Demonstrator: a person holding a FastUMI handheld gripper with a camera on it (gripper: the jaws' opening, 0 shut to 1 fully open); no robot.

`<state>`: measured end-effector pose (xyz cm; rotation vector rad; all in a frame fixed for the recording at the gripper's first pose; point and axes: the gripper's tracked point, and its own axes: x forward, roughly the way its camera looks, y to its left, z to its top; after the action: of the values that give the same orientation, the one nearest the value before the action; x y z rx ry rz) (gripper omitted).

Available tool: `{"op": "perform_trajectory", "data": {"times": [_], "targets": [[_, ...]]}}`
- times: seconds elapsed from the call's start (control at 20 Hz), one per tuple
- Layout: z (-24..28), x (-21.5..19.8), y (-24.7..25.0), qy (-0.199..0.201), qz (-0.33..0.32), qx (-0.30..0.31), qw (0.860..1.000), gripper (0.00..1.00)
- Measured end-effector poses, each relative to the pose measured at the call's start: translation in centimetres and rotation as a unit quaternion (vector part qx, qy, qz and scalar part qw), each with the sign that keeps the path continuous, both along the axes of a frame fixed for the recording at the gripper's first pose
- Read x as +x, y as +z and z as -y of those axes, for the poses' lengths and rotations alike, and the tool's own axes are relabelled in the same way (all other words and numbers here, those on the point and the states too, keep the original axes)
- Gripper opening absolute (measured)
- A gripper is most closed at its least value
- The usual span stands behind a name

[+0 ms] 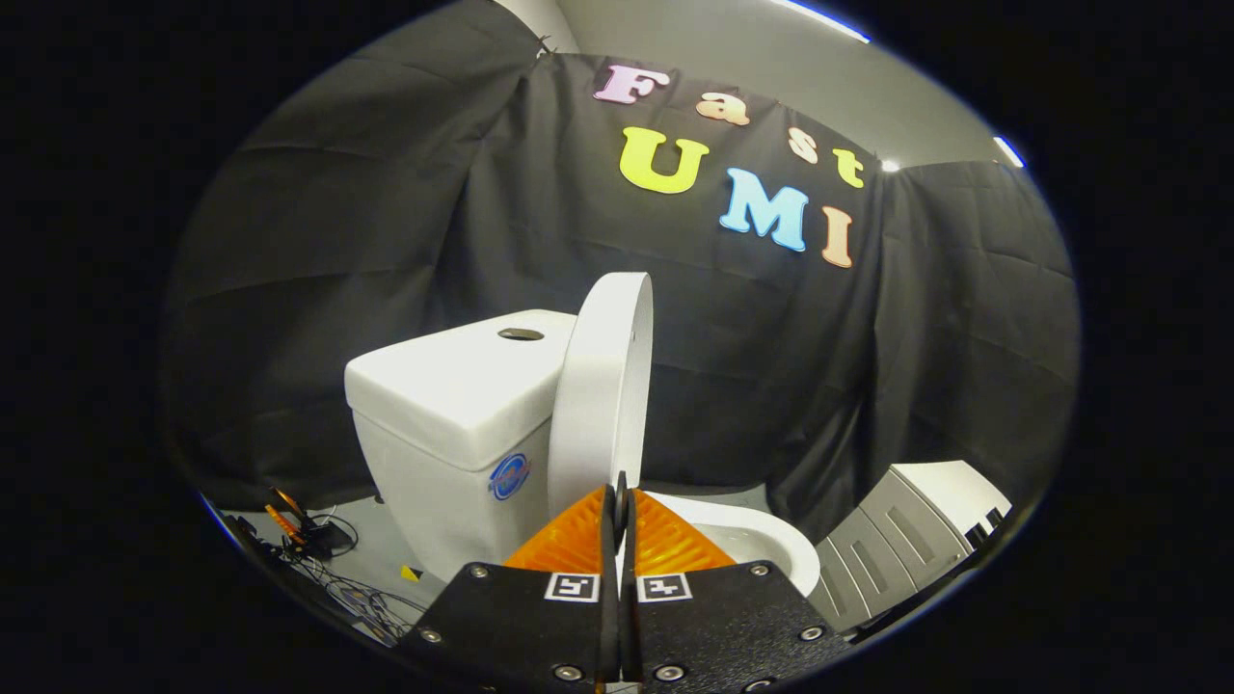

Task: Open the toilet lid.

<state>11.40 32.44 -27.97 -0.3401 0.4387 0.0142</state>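
Just ahead of the fingers (622,506): toilet lid (603,386), raised upright against the tank (448,405). Fingers pressed together, holding nothing. Bowl rim (762,540) beside them.

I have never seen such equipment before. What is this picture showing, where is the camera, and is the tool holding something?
The camera rides on a hand-held gripper and looks forward along its two fingers, the wedge shapes at the bottom. A person carries it; there is no robot arm. The fingers are closed together and hold nothing. Just beyond them stands a white toilet: the lid is raised upright against the tank, and the bowl rim is open. Cables lie on the floor beside the tank. Black cloth is the booth wall.
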Motion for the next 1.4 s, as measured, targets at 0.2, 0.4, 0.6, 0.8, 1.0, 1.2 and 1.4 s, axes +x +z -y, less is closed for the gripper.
{"op": "perform_trajectory", "data": {"times": [0.2,0.4,0.6,0.8,1.0,1.2,1.4], "targets": [[-1.0,0.0,-0.2,0.009,-0.006,0.006,1.0,0.0],[-1.0,0.0,0.0,0.01,-0.001,0.0,1.0,0.0],[-0.6,-0.1,0.1,0.005,-0.008,0.027,1.0,0.0],[-1.5,0.0,0.1,0.023,-0.03,0.056,0.998,0.08],[-1.8,-0.6,-0.1,0.031,-0.057,0.103,0.993,0.27],[-3.1,-1.6,1.1,0.064,-0.07,0.177,0.98,0.91],[-1.7,-2.5,5.2,0.073,-0.046,0.2,0.976,0.95]]}}
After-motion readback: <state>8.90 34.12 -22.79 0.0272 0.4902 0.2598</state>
